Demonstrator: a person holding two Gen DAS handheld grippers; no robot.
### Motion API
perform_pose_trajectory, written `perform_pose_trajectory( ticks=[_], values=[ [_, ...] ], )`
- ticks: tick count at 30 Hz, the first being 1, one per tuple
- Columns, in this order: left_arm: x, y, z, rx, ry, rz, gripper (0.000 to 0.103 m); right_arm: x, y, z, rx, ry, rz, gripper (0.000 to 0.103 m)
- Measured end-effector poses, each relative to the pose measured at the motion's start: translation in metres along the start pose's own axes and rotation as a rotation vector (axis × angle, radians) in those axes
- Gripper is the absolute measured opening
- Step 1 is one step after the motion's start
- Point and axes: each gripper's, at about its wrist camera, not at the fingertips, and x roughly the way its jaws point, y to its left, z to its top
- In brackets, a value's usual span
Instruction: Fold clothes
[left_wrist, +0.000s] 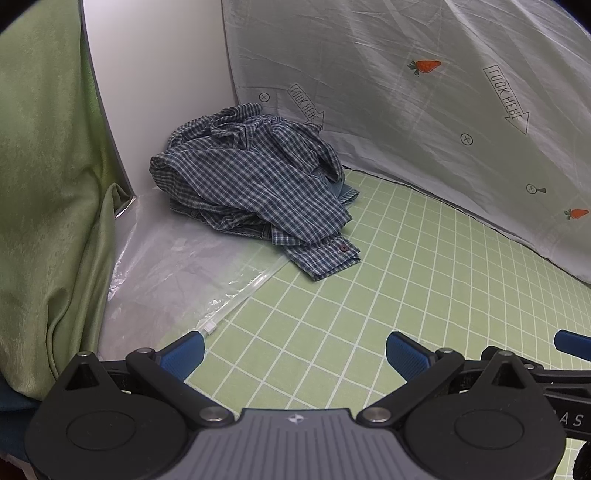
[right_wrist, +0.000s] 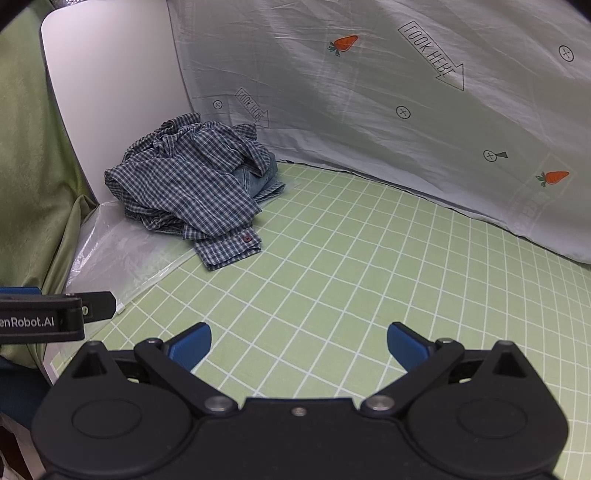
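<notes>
A checked shirt (left_wrist: 255, 177) in dark blue and white lies crumpled in a heap at the far left corner of a work surface covered by a pale green mat with a white grid (left_wrist: 369, 288). One buttoned cuff (left_wrist: 328, 258), with a dark red button, trails out of the heap toward the middle of the mat and lies flat on it. A bit of blue denim cloth (left_wrist: 345, 190) shows under the far right side of the heap. The shirt rests partly on a clear plastic bag (left_wrist: 173, 273) that runs along the left edge of the surface; the bag's zip strip lies on the mat. Behind the heap stands a white panel (left_wrist: 155, 92), and along the back edge hangs a pale grey sheet (left_wrist: 388, 110) printed with orange carrots and arrows reading "LOOK HERE". A green curtain (left_wrist: 44, 184) hangs at the left edge. The left gripper (left_wrist: 295, 354) is near the front edge of the surface, well apart from the shirt, its blue-padded jaws spread wide with nothing between them. The right gripper (right_wrist: 299, 345) is also near the front edge, just beside the left one, jaws likewise spread wide and empty above the bare grid. From the right wrist view the shirt (right_wrist: 192, 181) sits in the same far left corner, with the other gripper's black body at the left edge.
</notes>
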Motion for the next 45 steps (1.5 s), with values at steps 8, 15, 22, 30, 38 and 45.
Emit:
perform_pose_trajectory(
  ticks=[8,15,22,30,38,45],
  values=[
    [0.002,0.000,0.002,0.000,0.006,0.003,0.103,0.000,0.000,0.000,0.003,0.003,0.000,0.103],
    [0.003,0.000,0.003,0.003,0.008,0.007,0.103,0.005,0.003,0.002,-0.008,0.010,0.003,0.103],
    [0.009,0.005,0.007,-0.009,0.015,0.016,0.103,0.011,0.009,0.011,-0.033,0.001,0.006,0.103],
    [0.028,0.022,0.032,-0.063,0.020,0.047,0.103,0.032,0.013,0.042,-0.056,-0.014,0.006,0.103],
    [0.070,0.059,0.074,-0.146,0.019,0.122,0.103,0.087,0.027,0.103,-0.087,-0.036,0.016,0.103],
    [0.132,0.099,0.119,-0.217,0.048,0.159,0.103,0.136,0.041,0.155,-0.117,-0.054,0.027,0.102]
  ],
)
